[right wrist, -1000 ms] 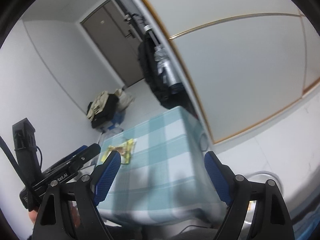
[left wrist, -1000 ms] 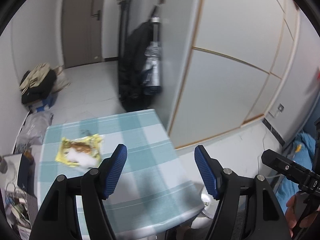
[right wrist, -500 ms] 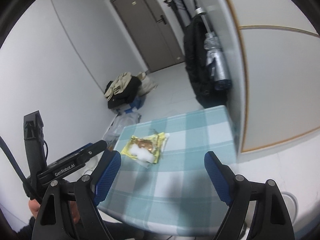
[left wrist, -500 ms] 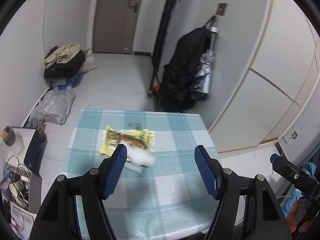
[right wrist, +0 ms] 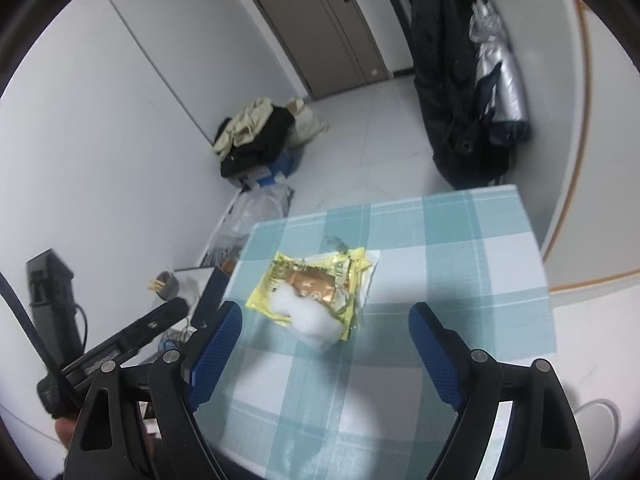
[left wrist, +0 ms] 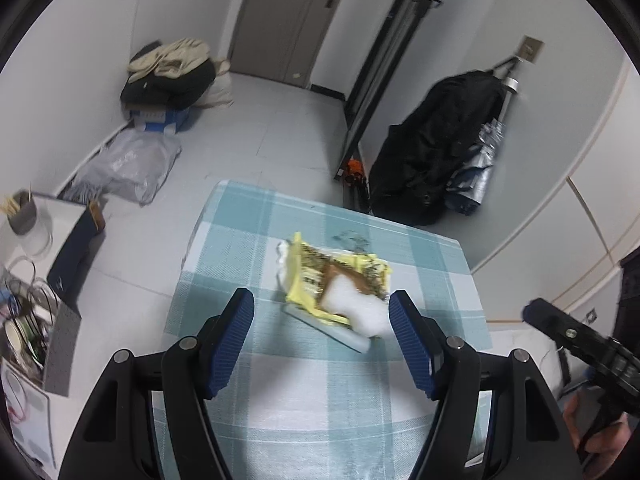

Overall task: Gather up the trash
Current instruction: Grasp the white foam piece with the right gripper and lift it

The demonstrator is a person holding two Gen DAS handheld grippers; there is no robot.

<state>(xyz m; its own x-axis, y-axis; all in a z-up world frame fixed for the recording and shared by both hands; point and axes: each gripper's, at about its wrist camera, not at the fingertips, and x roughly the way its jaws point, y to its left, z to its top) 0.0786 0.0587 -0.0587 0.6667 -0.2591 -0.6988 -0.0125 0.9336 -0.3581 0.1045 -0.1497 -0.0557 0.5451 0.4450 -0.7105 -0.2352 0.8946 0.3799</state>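
Observation:
A yellow snack wrapper point(left wrist: 340, 272) point(right wrist: 308, 280) lies flat on the table with the teal checked cloth point(left wrist: 248, 232) point(right wrist: 460, 248). A crumpled white tissue point(left wrist: 356, 308) point(right wrist: 308, 316) rests on its near end. My left gripper point(left wrist: 322, 332) hovers above the table just short of the trash, open, with nothing between its blue pads. My right gripper point(right wrist: 324, 344) also hangs open and empty over the cloth, the trash just beyond its fingers. Each gripper's body shows at the edge of the other's view.
On the floor beyond the table are a pile of clothes and bags point(left wrist: 172, 76), a grey plastic bag point(left wrist: 128, 168) and a black backpack with a folded umbrella point(left wrist: 436, 160) against the wall. A cluttered shelf with a cup point(left wrist: 24, 216) stands left of the table.
Both grippers swung over the table and came down toward the trash, which now sits near the middle of each view. Both jaws kept the same width.

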